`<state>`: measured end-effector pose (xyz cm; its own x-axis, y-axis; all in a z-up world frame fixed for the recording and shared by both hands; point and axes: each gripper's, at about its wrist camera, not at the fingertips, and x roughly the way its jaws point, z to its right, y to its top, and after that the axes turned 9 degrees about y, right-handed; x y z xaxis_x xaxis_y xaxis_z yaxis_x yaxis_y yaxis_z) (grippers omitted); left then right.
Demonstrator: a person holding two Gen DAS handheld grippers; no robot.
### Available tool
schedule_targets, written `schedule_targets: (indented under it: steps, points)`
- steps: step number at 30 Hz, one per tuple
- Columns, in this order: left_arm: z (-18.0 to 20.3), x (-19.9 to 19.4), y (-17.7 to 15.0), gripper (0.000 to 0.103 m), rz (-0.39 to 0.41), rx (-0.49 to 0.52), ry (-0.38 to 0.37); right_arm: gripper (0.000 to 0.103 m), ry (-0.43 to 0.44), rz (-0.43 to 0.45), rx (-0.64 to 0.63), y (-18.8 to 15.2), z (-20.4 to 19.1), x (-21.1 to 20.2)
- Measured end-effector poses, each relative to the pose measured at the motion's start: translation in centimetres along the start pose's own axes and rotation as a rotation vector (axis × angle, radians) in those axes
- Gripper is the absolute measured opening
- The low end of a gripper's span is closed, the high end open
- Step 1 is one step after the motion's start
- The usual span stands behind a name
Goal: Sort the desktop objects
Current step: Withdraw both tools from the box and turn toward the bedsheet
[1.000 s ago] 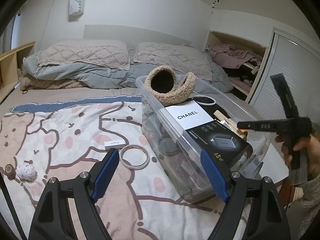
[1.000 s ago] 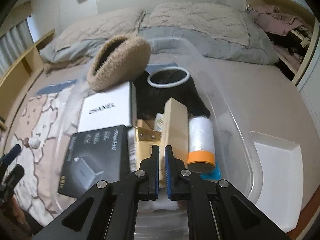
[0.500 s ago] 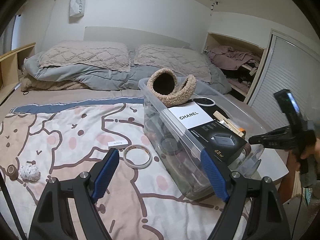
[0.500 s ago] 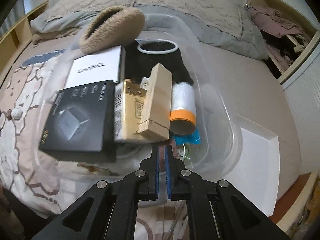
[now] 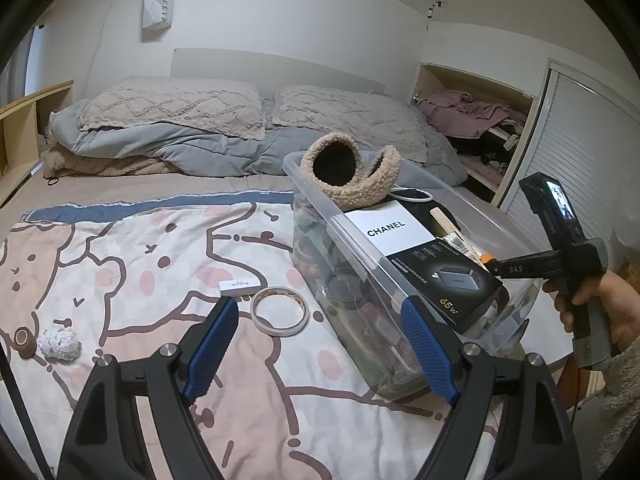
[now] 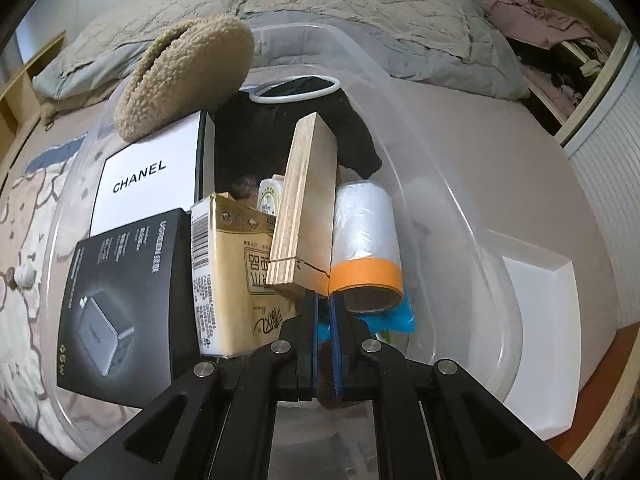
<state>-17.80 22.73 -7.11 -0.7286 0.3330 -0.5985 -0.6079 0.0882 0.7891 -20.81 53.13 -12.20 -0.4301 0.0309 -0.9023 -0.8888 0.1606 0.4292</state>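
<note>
Bedroom, bed spread with a cartoon-print blanket (image 5: pixel 120 264). Clear plastic bin (image 5: pixel 340 236) at 3 o'clock on it, packed with a fleece hat (image 5: pixel 352 176) and boxes. Tape ring (image 5: pixel 279 311) beside the bin. Left gripper (image 5: pixel 320 344) spread apart, empty. Right gripper (image 6: pixel 324 312) pressed together, empty, over the bin.

Each gripper (image 5: pixel 316 350) is a black frame with silver screws and ribbed blue pads (image 5: pixel 211 344). The right gripper (image 6: pixel 324 312) looks the same. A fuzzy beige sleeve (image 5: pixel 624 404) covers the wrist.

Soft indoor light, fisheye-warped edges
</note>
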Motion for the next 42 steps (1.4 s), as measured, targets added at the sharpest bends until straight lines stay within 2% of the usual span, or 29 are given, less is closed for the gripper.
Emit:
schedule_targets:
  steps: [3, 6, 11, 12, 14, 15, 16, 19, 20, 22, 25, 36, 42]
  points:
    - [0.1, -0.2, 0.0, 0.084, 0.003, 0.011, 0.000, 0.007, 0.019, 0.013, -0.004, -0.7, -0.1, -0.6]
    - [0.1, -0.4, 0.2, 0.084, 0.007, 0.012, -0.003, 0.007, 0.055, 0.064, 0.017, -1.8, -0.1, -2.1]
    - [0.1, -1.3, 0.4, 0.084, 0.021, 0.014, -0.004, 0.007, 0.097, 0.251, 0.028, -4.0, -0.7, -6.1]
    - [0.1, -1.4, 0.5, 0.084, 0.024, 0.015, -0.003, 0.010, 0.095, 0.282, 0.033, -4.4, -0.8, -6.8]
    - [0.1, -1.8, 0.6, 0.084, 0.027, 0.014, -0.004, 0.042, 0.094, 0.356, 0.052, -5.5, -1.1, -8.3]
    - [0.1, -2.0, 0.6, 0.085, 0.027, 0.013, -0.004, 0.070, 0.078, 0.389, 0.062, -6.0, -1.4, -8.9]
    - [0.0, -2.1, 0.6, 0.089, 0.027, 0.012, -0.004, 0.074, 0.066, 0.420, 0.063, -6.0, -1.7, -9.0]
    - [-0.1, -2.8, 0.6, 0.095, 0.042, 0.010, 0.002, 0.075, 0.025, 0.495, 0.064, -7.2, -2.5, -10.1]
    - [-0.1, -3.1, 0.6, 0.095, 0.045, 0.012, 0.003, 0.078, 0.021, 0.515, 0.070, -7.4, -2.5, -10.4]
    - [-0.2, -3.4, 0.6, 0.099, 0.049, 0.017, 0.007, 0.103, 0.023, 0.552, 0.085, -8.0, -2.6, -10.8]
    - [-0.4, -4.0, 0.5, 0.102, 0.069, 0.028, 0.027, 0.103, 0.027, 0.591, 0.084, -9.1, -3.1, -11.4]
    - [-1.8, -6.7, 0.9, 0.103, 0.158, 0.042, 0.073, 0.103, 0.014, 0.690, 0.059, -10.9, -5.6, -12.9]
    - [-3.9, -7.4, 0.9, 0.103, 0.177, 0.044, 0.109, 0.103, 0.068, 0.712, 0.049, -10.7, -8.2, -13.0]
